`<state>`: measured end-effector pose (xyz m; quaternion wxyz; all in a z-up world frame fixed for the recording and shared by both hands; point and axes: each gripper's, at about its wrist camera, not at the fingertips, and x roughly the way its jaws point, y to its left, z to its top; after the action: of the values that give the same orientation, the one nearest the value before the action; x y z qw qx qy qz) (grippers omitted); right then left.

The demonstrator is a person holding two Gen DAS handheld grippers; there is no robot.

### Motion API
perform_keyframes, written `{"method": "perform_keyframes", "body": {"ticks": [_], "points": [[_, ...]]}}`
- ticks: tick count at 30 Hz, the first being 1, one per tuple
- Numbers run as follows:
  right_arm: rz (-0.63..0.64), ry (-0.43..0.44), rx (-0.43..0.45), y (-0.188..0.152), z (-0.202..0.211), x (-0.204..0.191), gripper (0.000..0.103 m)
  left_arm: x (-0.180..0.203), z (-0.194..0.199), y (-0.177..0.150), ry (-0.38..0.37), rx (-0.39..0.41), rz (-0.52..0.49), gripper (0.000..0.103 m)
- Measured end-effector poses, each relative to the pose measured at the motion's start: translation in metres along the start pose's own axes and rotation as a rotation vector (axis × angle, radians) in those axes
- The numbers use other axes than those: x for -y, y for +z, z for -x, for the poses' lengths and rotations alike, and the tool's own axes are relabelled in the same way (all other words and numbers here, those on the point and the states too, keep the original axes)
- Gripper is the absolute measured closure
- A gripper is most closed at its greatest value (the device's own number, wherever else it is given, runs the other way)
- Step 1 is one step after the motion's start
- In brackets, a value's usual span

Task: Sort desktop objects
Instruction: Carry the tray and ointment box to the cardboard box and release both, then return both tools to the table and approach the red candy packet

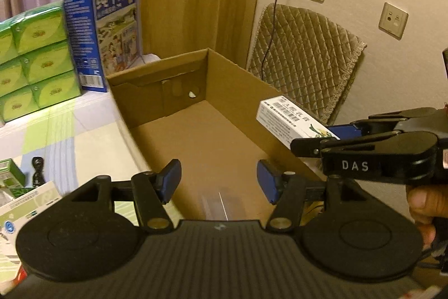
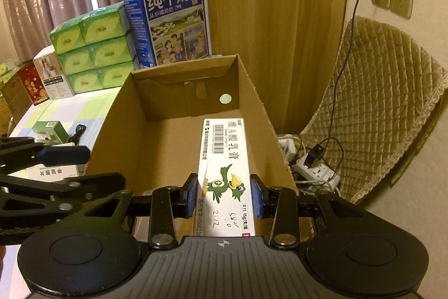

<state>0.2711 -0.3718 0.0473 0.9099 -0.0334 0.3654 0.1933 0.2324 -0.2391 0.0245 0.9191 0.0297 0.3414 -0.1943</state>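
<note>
An open brown cardboard box (image 1: 196, 114) (image 2: 168, 147) stands on the table. My right gripper (image 2: 224, 195) is shut on a long white ointment box (image 2: 226, 173) with a green bird picture and holds it above the cardboard box's right side. In the left wrist view the ointment box (image 1: 291, 119) sticks out from the right gripper's fingers (image 1: 308, 147) over the box's right wall. My left gripper (image 1: 218, 181) is open and empty above the near end of the cardboard box. A clear blurred item (image 1: 218, 205) lies on the box floor below it.
Green tissue packs (image 2: 95, 52) and a blue milk carton (image 2: 170, 21) stand behind the box. Small boxes (image 1: 11, 175), a black cable (image 1: 37, 170) and a leaflet (image 1: 30, 201) lie on the checked tablecloth at left. A padded chair (image 2: 375, 108) and a power strip (image 2: 316, 170) are at right.
</note>
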Motion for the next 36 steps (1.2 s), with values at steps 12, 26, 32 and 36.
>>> {"method": "perform_keyframes", "body": {"ticks": [12,26,32,36], "points": [[-0.033,0.053,0.077,0.004,0.015,-0.011,0.058,-0.027,0.044,-0.016,0.048,0.036,0.066,0.047],[-0.051,0.164,0.158,-0.042,0.105,-0.074,0.030,-0.066,0.148,-0.083,0.202,0.060,0.183,0.030],[-0.002,0.238,0.156,-0.069,0.122,-0.127,0.013,-0.091,0.192,-0.123,0.302,0.054,0.202,0.019],[0.042,0.274,0.127,-0.082,0.119,-0.157,0.005,-0.113,0.214,-0.143,0.353,0.042,0.251,0.013]]}}
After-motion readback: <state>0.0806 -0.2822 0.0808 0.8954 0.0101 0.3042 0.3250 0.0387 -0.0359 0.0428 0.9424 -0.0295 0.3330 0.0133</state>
